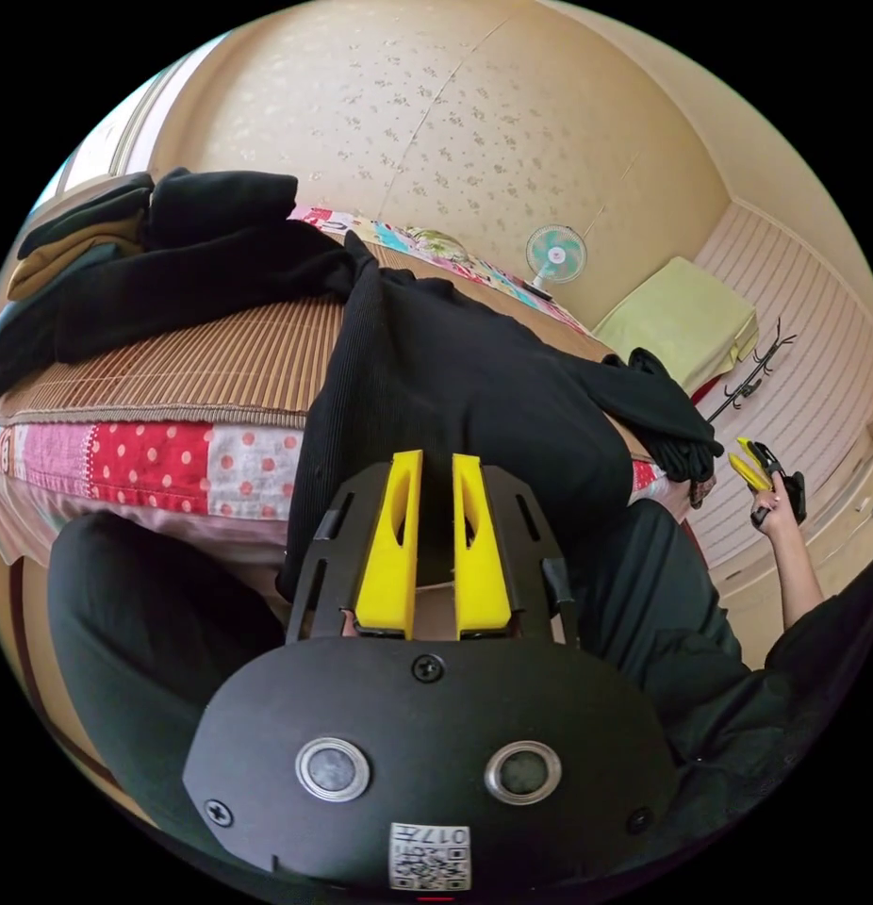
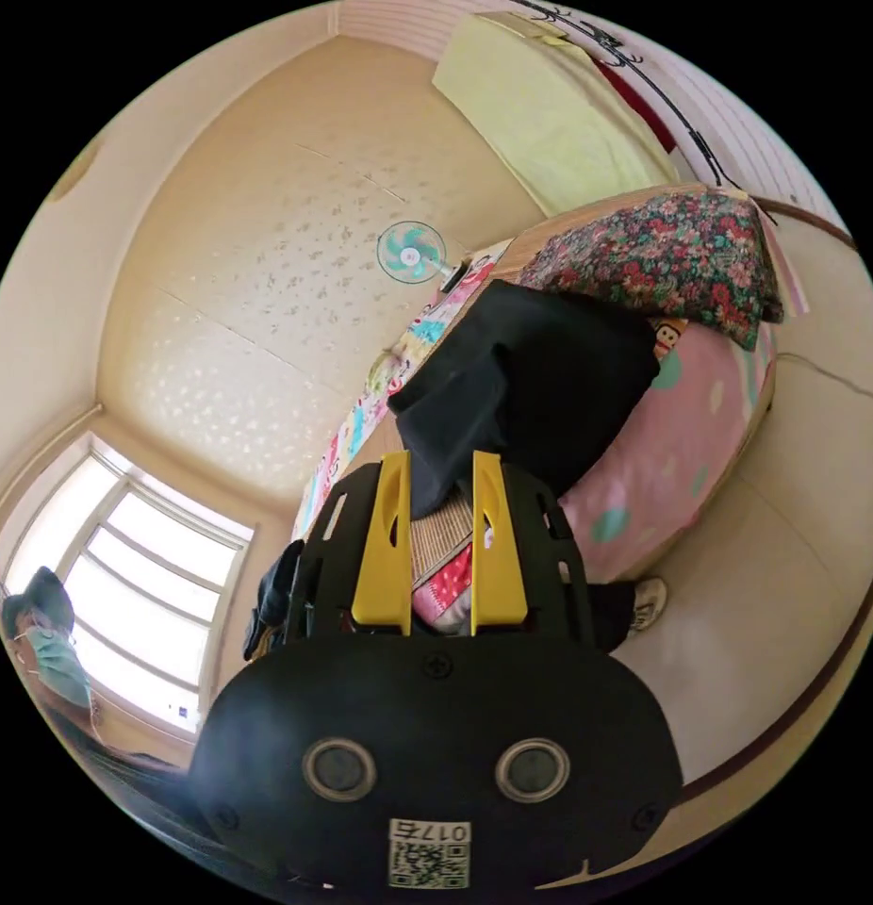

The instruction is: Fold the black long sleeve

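Note:
The black long sleeve [image 1: 455, 377] lies across the bamboo mat [image 1: 201, 358] on the bed, its body hanging over the near edge. One sleeve runs left toward a clothes pile, and the other is bunched at the right [image 1: 667, 419]. My left gripper [image 1: 436, 459] hovers in front of the hanging body, its yellow jaws a narrow gap apart with no cloth seen pinched. In the same view my right gripper [image 1: 749, 464] is held in a hand off the bed's right end, jaws spread. In the right gripper view, my right gripper [image 2: 438, 459] stands open before the black garment [image 2: 540, 377].
Folded dark clothes [image 1: 88, 226] are stacked at the mat's far left. A fan [image 1: 556, 255], a yellow-green cloth [image 1: 682, 320] and a coat rack [image 1: 749, 377] stand beyond the bed. A floral quilt [image 2: 672, 255] tops the pink sheet [image 2: 663, 462]. The person's dark trousers [image 1: 125, 641] are close by.

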Action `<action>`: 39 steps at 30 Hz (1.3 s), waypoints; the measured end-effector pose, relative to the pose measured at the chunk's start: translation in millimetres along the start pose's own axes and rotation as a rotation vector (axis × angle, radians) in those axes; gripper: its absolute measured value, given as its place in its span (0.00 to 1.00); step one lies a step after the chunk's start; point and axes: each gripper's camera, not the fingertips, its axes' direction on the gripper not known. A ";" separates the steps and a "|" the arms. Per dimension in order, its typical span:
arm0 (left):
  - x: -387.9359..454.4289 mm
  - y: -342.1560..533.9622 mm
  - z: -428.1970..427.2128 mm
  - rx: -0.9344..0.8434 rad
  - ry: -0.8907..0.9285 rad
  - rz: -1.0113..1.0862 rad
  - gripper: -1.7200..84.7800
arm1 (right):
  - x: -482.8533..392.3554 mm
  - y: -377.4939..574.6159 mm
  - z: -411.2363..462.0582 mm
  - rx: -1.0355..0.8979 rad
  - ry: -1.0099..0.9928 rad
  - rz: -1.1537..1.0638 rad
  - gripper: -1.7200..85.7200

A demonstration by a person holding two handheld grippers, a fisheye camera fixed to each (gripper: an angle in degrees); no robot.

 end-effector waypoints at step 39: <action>-243.4 -150.8 -263.3 0.425 -0.164 -0.567 0.15 | -323.6 234.4 386.3 -0.651 0.121 -0.780 0.12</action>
